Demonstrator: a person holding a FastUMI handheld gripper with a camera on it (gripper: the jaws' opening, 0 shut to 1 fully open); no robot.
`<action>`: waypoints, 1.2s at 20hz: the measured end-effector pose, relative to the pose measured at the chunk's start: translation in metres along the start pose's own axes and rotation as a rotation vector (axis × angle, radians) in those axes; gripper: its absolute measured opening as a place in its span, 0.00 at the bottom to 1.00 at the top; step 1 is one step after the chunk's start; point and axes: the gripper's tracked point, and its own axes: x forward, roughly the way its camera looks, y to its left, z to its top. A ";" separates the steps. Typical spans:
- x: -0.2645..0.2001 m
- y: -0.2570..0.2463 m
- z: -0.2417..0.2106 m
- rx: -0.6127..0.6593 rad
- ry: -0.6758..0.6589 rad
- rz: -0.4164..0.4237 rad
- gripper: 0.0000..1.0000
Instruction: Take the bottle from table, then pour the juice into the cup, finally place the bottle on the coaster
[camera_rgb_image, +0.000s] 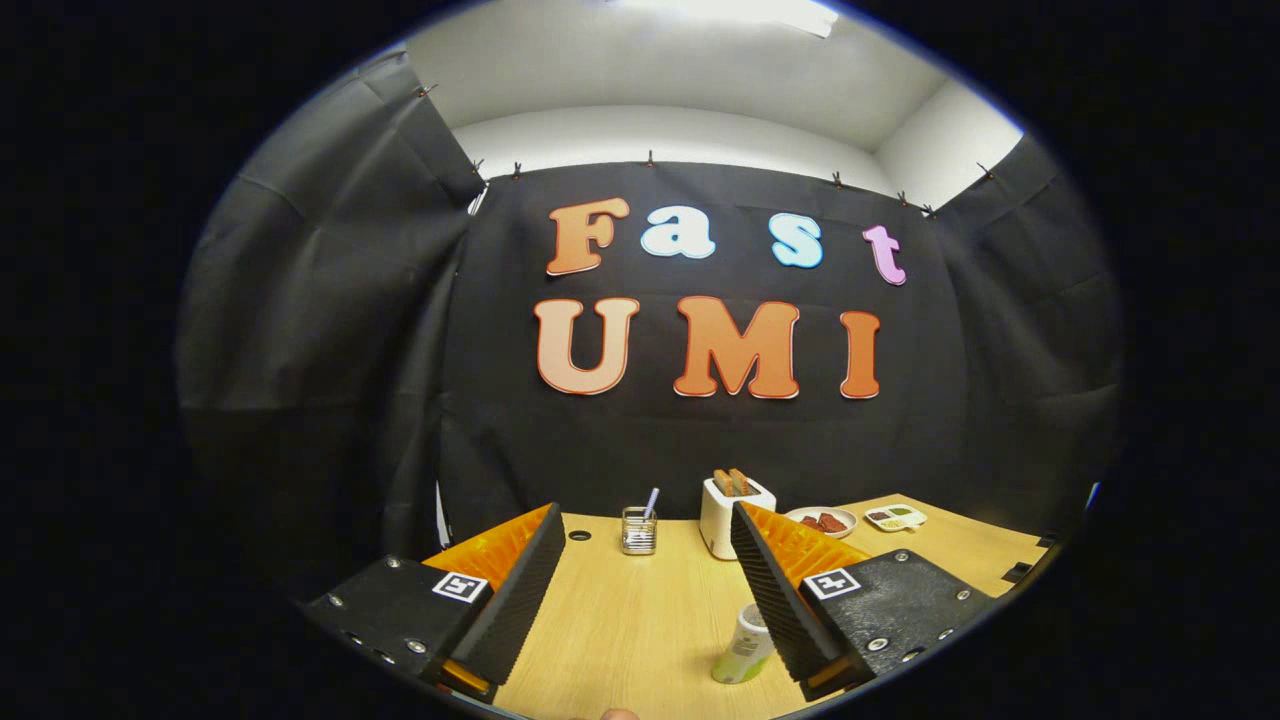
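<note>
A small pale green and white bottle (743, 648) stands upright on the wooden table (640, 620), low between my fingers and close against the inner side of the right finger (775, 590). My gripper (648, 522) is open wide, with nothing pressed between its fingers. The left finger (520, 590) stays well apart from the bottle. Far beyond the fingertips, near the back wall, stands a clear glass cup (638, 530) with a straw in it.
A white toaster (728, 512) with toast in it stands at the back, just right of the cup. A plate of reddish food (822, 520) and a small white dish (895, 517) lie further right. A round hole (579, 535) sits in the table left of the cup.
</note>
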 end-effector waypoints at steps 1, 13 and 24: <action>0.000 -0.008 -0.007 0.001 0.010 -0.013 0.99; 0.007 -0.087 -0.104 0.010 0.216 -0.166 0.99; 0.028 -0.102 -0.204 -0.020 0.407 -0.170 0.99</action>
